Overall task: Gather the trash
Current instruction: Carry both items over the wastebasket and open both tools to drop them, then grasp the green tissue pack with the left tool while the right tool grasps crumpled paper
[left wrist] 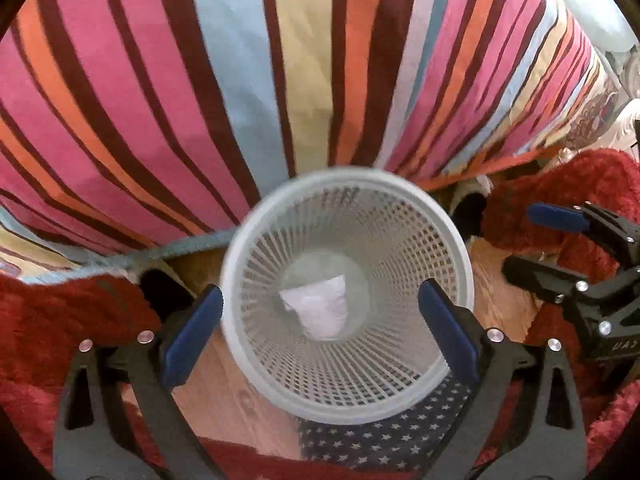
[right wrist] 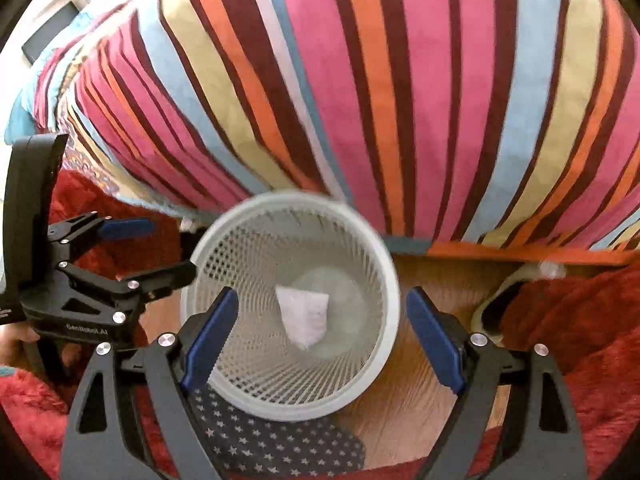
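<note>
A white mesh waste basket [left wrist: 400, 394] stands on the wooden floor beside the bed; it also shows in the right wrist view [right wrist: 248, 368]. A crumpled white paper [left wrist: 316, 308] lies on its bottom, also seen in the right wrist view [right wrist: 302, 316]. My left gripper [left wrist: 320, 328] is open and empty, held above the basket's mouth. My right gripper [right wrist: 322, 334] is open and empty, also above the basket. The right gripper shows at the right of the left wrist view [left wrist: 568, 240], and the left gripper at the left of the right wrist view [right wrist: 140, 248].
A bed with a striped cover [left wrist: 240, 80] rises just behind the basket. A fluffy red rug [left wrist: 52, 328] lies on both sides. A dark star-patterned cloth [right wrist: 272, 444] lies under the basket's near edge. A slipper [right wrist: 496, 300] lies at the right near the bed.
</note>
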Demonstrator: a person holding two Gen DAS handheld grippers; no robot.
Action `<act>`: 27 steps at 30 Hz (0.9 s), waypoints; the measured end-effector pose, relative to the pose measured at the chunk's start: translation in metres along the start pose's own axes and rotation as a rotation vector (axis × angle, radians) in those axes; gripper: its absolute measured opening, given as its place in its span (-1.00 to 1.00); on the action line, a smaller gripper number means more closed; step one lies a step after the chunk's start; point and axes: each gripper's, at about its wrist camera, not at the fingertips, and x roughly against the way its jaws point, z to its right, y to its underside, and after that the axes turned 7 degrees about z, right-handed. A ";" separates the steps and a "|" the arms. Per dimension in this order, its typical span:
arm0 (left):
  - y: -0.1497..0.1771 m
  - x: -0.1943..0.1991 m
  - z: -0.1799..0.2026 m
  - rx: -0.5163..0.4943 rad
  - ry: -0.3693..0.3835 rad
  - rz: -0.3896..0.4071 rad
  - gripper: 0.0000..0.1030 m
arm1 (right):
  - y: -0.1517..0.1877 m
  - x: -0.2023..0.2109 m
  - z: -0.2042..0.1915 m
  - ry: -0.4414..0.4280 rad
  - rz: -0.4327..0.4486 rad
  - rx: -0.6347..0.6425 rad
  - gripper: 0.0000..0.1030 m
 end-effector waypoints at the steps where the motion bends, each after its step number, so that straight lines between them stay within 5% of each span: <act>1: -0.003 0.010 0.000 -0.011 -0.017 0.035 0.85 | -0.004 0.009 -0.001 0.007 0.033 0.014 0.59; 7: -0.050 0.086 -0.022 -0.037 -0.088 0.272 0.85 | -0.060 0.072 -0.013 -0.007 0.290 0.123 0.59; 13: -0.163 0.124 -0.062 -0.042 -0.211 0.465 0.85 | -0.159 0.079 -0.018 0.014 0.460 0.284 0.59; 18: -0.255 0.095 -0.092 0.019 -0.199 0.436 0.85 | -0.236 0.041 -0.012 -0.008 0.440 0.278 0.59; 27: -0.311 0.045 -0.101 -0.040 -0.188 0.369 0.85 | -0.285 0.001 0.003 0.008 0.390 0.288 0.59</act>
